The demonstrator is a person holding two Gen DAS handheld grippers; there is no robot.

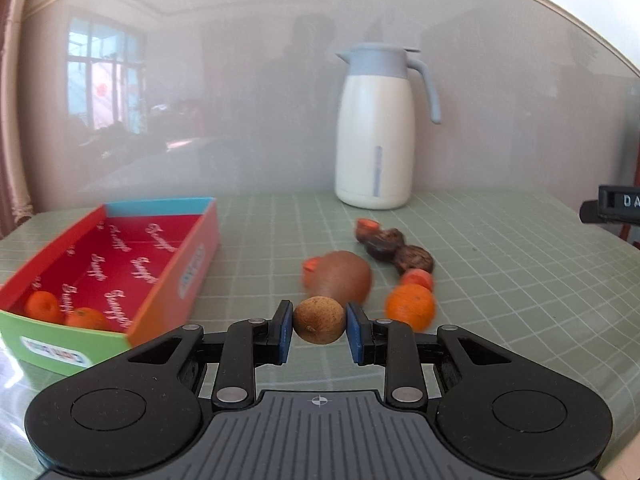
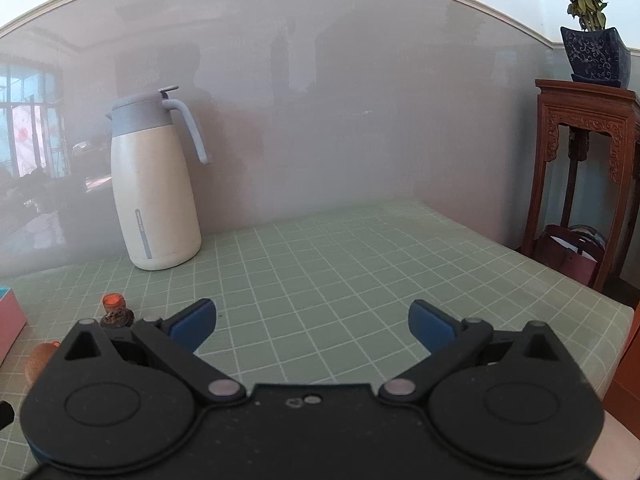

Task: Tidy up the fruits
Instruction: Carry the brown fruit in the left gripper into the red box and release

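A small round brown fruit (image 1: 319, 320) is held between the blue pads of the left gripper (image 1: 320, 330), above a pale green gridded table mat (image 1: 500, 280). Just behind it a larger brown kiwi (image 1: 340, 276) is seen, with a round orange mandarin (image 1: 410, 306) to its right. Two mandarins (image 1: 64, 312) lie in the near corner of a red-lined cardboard box (image 1: 116, 264). A white thermos jug with a grey-blue lid (image 1: 374, 128) stands at the back.

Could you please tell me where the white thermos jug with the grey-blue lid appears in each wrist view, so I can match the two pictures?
Left wrist view: the thermos jug stands upper right of centre, at the table's far edge against the wall, beyond the loose fruits.
Right wrist view: the thermos jug stands at the left, against the same wall.
Shared landmark: the green grid tablecloth it stands on.
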